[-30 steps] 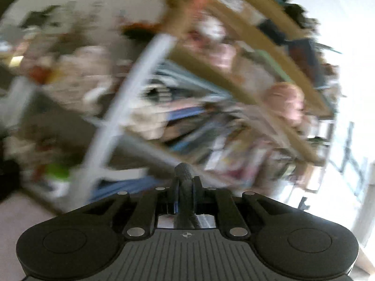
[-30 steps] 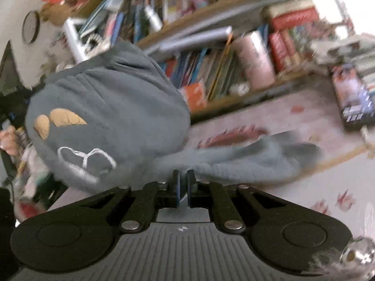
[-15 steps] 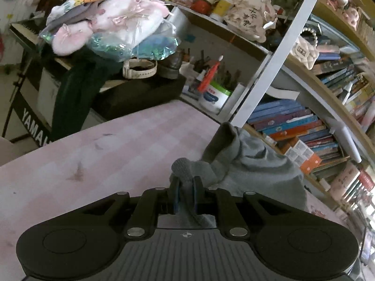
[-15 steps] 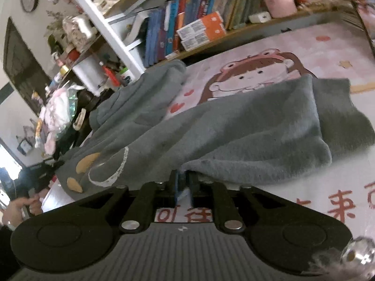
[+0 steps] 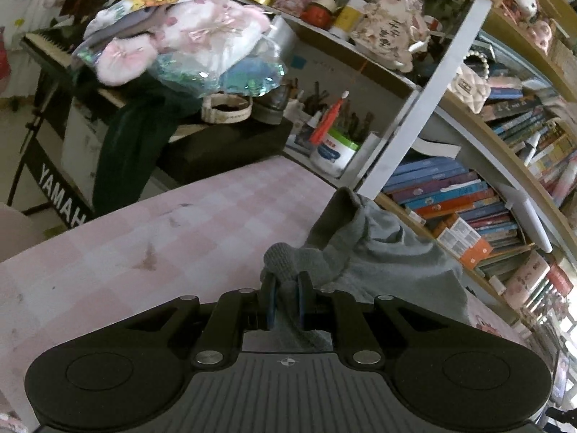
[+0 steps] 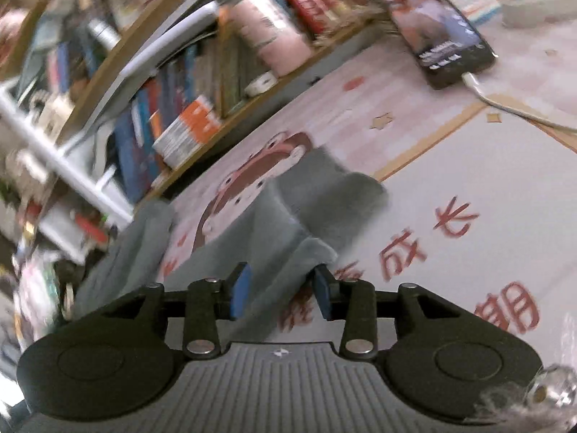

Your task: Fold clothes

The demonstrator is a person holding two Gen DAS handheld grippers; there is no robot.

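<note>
A grey sweatshirt (image 5: 389,256) lies crumpled on the pink checked table cover (image 5: 180,238), stretching toward the bookshelf. My left gripper (image 5: 286,287) is shut on a bunched grey edge of it, low over the table. In the right wrist view the same grey sweatshirt (image 6: 274,231) lies spread over the pink cartoon mat (image 6: 450,166). My right gripper (image 6: 281,281) stands open, its blue pads wide apart with the garment's edge lying loose between them. This view is blurred by motion.
A bookshelf (image 5: 468,195) packed with books runs along the far table edge. A white tub (image 5: 333,153) and a heap of pink and white bags (image 5: 187,43) stand at the back left. A black phone (image 6: 440,32) with a white cable lies at the right.
The garment was lowered from the air onto the table. My right gripper has opened and let go of the sweatshirt's edge. The left gripper keeps its hold and has barely moved.
</note>
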